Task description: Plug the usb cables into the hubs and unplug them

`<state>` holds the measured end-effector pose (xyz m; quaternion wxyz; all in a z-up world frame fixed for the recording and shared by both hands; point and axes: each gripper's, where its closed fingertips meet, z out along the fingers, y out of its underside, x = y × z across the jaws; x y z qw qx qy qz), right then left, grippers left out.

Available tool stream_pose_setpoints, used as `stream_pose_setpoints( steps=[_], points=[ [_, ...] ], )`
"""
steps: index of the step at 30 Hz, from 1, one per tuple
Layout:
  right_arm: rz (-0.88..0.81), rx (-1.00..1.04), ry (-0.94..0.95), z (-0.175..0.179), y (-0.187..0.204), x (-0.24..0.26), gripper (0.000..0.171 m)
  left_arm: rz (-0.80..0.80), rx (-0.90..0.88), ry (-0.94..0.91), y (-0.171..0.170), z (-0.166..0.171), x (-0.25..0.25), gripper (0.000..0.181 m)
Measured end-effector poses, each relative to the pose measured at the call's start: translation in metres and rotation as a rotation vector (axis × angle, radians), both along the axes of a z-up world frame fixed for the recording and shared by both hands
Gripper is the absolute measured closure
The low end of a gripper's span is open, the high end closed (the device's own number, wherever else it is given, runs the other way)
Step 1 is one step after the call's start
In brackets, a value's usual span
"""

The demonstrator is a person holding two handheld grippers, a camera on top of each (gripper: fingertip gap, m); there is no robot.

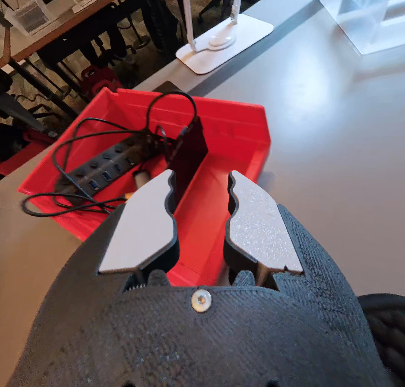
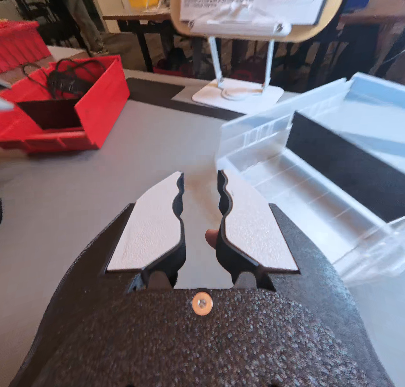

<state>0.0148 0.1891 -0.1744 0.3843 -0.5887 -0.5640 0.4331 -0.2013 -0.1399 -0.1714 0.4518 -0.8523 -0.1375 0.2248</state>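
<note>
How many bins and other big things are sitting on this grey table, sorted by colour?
Red: 1, the red bin holding a black hub and black cables.
Clear: 1, the clear bin.
White: 1, the white stand holding a board.
Total: 3 on the table, not counting what lies inside the red bin.

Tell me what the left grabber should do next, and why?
Probably drift left and dip toward the USB hub. The left gripper hangs open and empty over the red bin, while hub and cables lie beyond the black divider.
</note>
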Motion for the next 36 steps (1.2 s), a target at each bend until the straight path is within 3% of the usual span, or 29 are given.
stream_pose_setpoints(
  steps=[4,7,14,18,22,25,30,36],
  points=[
    [0.016,0.052,0.012,-0.029,-0.020,0.004,0.139,0.057,-0.103,-0.003,-0.004,0.024,-0.056,0.137],
    [0.050,0.064,0.037,-0.029,-0.030,0.001,0.136,0.083,-0.261,-0.012,-0.006,0.025,-0.107,0.139],
    [0.121,0.125,0.038,-0.043,-0.047,0.000,0.135,-0.002,-0.867,0.073,-0.012,-0.047,-0.174,0.126],
    [0.128,0.142,0.029,-0.047,-0.047,0.002,0.135,-0.027,-1.000,0.170,-0.007,-0.074,-0.196,0.118],
    [0.134,0.124,0.027,-0.047,-0.046,0.001,0.136,-0.083,-1.058,0.204,-0.009,-0.086,-0.201,0.124],
    [0.136,0.113,0.026,-0.047,-0.046,0.002,0.136,-0.100,-0.994,0.224,-0.011,-0.061,-0.198,0.124],
    [0.125,0.123,0.002,-0.050,-0.046,0.002,0.136,-0.123,-0.862,0.217,-0.021,0.013,-0.172,0.125],
    [0.122,0.127,-0.022,-0.054,-0.048,0.002,0.135,-0.114,-0.651,0.027,-0.042,0.089,-0.138,0.124]
  ],
)
